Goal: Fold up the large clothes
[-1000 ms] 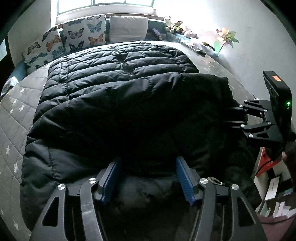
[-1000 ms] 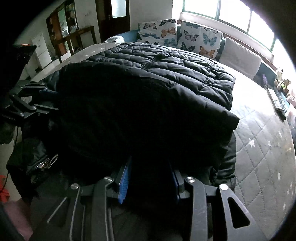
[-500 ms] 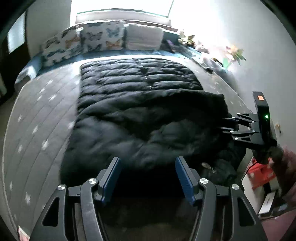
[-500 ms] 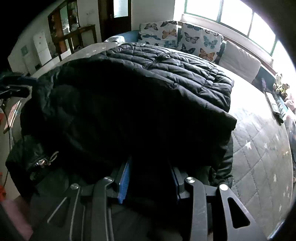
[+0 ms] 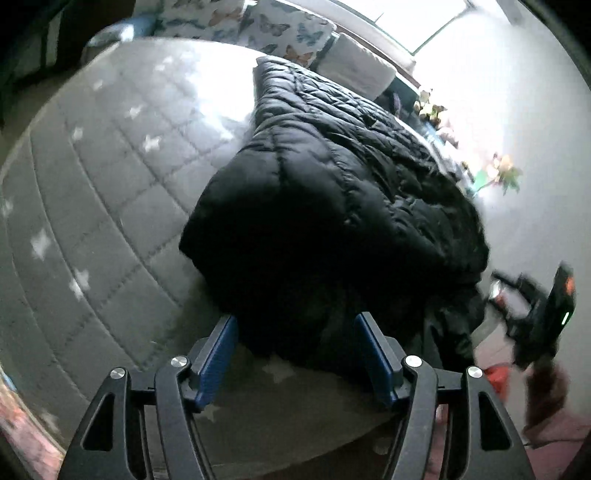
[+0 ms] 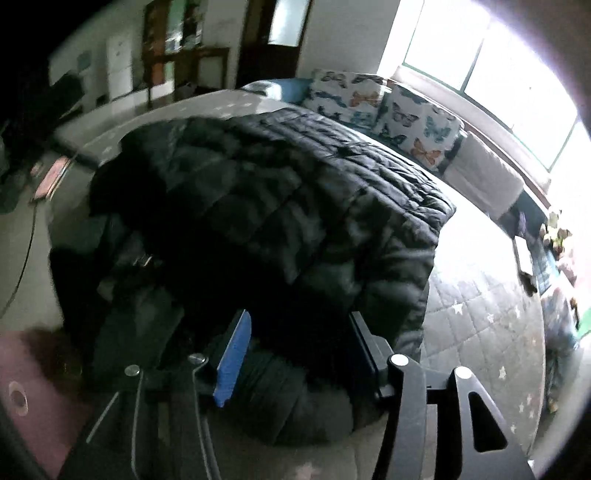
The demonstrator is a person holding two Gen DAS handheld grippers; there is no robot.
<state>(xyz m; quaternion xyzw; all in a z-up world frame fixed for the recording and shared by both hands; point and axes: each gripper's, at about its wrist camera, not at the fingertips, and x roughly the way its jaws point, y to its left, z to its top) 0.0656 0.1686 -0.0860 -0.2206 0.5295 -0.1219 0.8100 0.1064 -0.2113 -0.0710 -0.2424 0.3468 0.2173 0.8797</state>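
Padding first: black puffer jacket (image 5: pixel 332 221), bulky but probably light, soft all through, with a slick shell likely to slide out of a shallow pinch. Lies doubled over on the quilted mattress (image 5: pixel 110 184), running from the near edge up toward the pillows at the far edge, with a dark tail spilling over the near right corner. Best taken at a seam, hem or folded edge, with a deep bite through both layers. Apt to spring back once let go, so worth pressing flat.

Left to right in the left wrist view:
- Bare star-patterned quilting along the left edge, free for laying a fold.
- Left gripper (image 5: pixel 295 319) with jaws wide apart, the jacket's near edge between the blue pads but not pinched.
- Butterfly pillows (image 5: pixel 273 33) and a white pillow (image 5: pixel 362 70) at the far edge, just beyond the jacket's far end, limiting how far it can be pushed that way.
- Plush toys (image 5: pixel 432 107) and a paper flower (image 5: pixel 506 173) along the right side near the wall, easily knocked by a swung sleeve.

Right gripper (image 6: pixel 299 315) over the near right corner, jaws opening, dark fabric bunched between them with the pads clear of it. Something with a metal glint (image 6: pixel 144 258) in the folds to its left, too dark to name. Beyond the corner, a cable (image 6: pixel 22 266) on the floor, well apart.
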